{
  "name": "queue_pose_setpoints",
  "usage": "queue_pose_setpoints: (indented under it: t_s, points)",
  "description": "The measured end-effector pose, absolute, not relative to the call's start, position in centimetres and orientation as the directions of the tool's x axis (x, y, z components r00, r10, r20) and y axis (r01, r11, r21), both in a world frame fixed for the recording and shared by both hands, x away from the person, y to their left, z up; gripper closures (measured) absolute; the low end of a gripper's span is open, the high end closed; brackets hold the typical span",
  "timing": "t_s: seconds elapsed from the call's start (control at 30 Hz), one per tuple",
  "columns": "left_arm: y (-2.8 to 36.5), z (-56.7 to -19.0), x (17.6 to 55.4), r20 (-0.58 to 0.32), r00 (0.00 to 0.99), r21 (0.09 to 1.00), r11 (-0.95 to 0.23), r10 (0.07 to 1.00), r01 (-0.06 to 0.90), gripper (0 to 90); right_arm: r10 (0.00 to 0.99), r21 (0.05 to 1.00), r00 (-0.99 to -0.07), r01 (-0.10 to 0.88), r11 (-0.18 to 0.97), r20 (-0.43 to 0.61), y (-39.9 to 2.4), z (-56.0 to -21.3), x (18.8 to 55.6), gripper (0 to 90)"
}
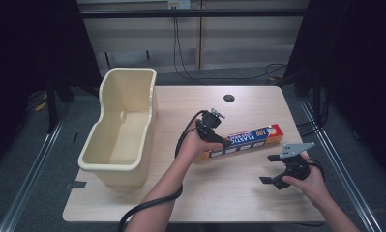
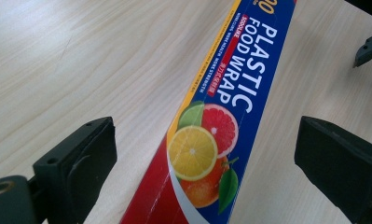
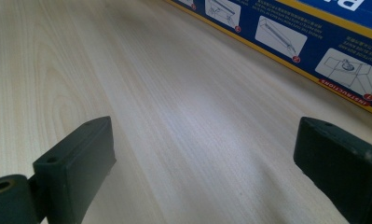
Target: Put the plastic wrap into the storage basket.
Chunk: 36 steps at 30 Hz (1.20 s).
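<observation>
A long blue, red and yellow box of plastic food wrap (image 1: 248, 139) lies slantwise on the middle of the wooden table. My left gripper (image 1: 218, 139) hovers over the box's left end. In the left gripper view it (image 2: 204, 140) is open wide, one jaw on each side of the box (image 2: 235, 93), touching nothing. My right gripper (image 1: 269, 169) is held low over bare table in front of the box's right half, open and empty. The right gripper view has bare wood between the jaws (image 3: 204, 149) and the box's instruction side (image 3: 314, 32) at the upper right.
A tall cream plastic bin (image 1: 111, 167) stands empty along the table's left side. A small dark round hole (image 1: 229, 98) sits near the far edge. The tabletop (image 1: 229, 198) in front of the box is bare. Cables trail on the floor behind.
</observation>
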<state>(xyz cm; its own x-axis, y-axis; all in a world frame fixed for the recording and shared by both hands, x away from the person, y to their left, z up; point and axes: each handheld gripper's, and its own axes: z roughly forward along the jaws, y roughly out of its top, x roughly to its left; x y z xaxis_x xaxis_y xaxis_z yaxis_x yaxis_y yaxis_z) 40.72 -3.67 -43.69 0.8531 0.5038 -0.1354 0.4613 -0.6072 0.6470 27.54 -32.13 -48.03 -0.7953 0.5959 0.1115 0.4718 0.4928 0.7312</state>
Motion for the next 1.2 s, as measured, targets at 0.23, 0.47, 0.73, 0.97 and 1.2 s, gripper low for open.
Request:
queue_pose_setpoints:
  t_s: [0.23,0.47,0.73,0.97,1.2]
  points:
    - [-4.4,-44.4,41.1,-0.151,0.855,0.635,-0.613,0.497,0.469,5.1,0.598,0.734,-0.793,0.474,0.486,0.116,-32.1,-48.0,27.5,5.0]
    - [-5.3,-44.6,41.4,-0.15,0.864,0.623,-0.633,0.48,0.46,5.0,0.594,0.732,-0.796,0.475,0.49,0.119,-32.1,-48.0,27.5,5.1]
    - [-5.9,-45.2,41.6,-0.141,0.867,0.616,-0.644,0.477,0.455,5.1,0.598,0.735,-0.793,0.474,0.485,0.117,-32.1,-47.9,27.5,5.1]
    - [-6.6,-45.3,41.6,-0.132,0.873,0.604,-0.661,0.469,0.446,5.1,0.599,0.736,-0.793,0.472,0.484,0.115,-32.1,-47.8,27.5,5.1]
    - [-7.6,-45.4,41.6,-0.134,0.884,0.604,-0.671,0.447,0.43,5.7,0.591,0.743,-0.797,0.467,0.479,0.12,-32.2,-47.9,27.6,5.0]
